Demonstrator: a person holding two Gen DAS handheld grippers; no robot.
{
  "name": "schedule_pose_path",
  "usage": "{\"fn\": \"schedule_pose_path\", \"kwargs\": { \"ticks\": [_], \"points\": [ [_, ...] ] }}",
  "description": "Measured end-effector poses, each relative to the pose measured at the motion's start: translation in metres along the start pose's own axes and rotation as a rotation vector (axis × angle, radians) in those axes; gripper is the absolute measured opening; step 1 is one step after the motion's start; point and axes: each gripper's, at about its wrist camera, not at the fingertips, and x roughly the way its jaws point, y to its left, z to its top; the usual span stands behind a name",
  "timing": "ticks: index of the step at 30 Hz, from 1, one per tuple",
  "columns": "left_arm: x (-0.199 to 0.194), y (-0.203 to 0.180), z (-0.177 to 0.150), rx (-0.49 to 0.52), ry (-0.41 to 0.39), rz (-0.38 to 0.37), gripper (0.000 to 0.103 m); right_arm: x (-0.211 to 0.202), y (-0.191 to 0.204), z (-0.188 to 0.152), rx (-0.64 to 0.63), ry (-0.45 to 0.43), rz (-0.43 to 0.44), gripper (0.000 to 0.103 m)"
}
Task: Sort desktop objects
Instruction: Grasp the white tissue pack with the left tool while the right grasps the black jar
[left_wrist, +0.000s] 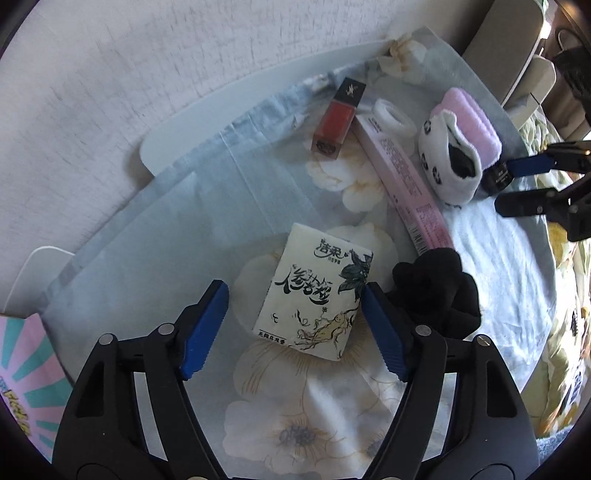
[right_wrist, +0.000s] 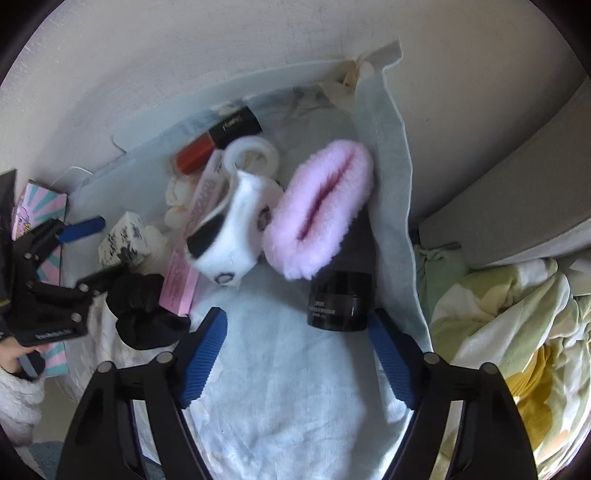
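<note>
My left gripper is open, its blue pads on either side of a white tissue pack with black lettering; the right pad is close to its edge. A black scrunchie lies just right of it. My right gripper is open, and a black jar stands just ahead between its fingertips, nearer the right one. Beyond it lie a pink fluffy pad, a white sock with black prints, a long pink box, a white tape roll and a red lip gloss.
Everything lies on a pale blue floral cloth over a white tabletop against a wall. A pink and teal striped box sits at the left edge. Green and yellow bedding lies to the right.
</note>
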Motion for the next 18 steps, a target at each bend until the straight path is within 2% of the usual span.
{"fn": "schedule_pose_path", "kwargs": {
  "ticks": [3,7,10,16,18],
  "points": [
    [0.0,0.001,-0.003,-0.007,-0.009,0.002,0.069,0.0,0.001,-0.001,-0.016,0.0,-0.027,0.058],
    [-0.003,0.003,-0.007,-0.015,-0.016,0.002,0.066,0.001,0.006,-0.006,-0.022,0.01,0.035,0.054],
    [-0.005,0.004,-0.008,-0.012,-0.015,0.004,0.063,0.005,0.009,-0.007,-0.037,0.0,0.025,0.054],
    [-0.007,0.007,-0.01,-0.007,-0.012,0.019,0.057,0.012,-0.002,0.004,0.061,-0.017,0.056,0.053],
    [-0.008,0.007,-0.012,0.001,-0.011,0.028,0.056,0.014,-0.002,0.006,0.056,-0.011,0.023,0.042]
  ]
}}
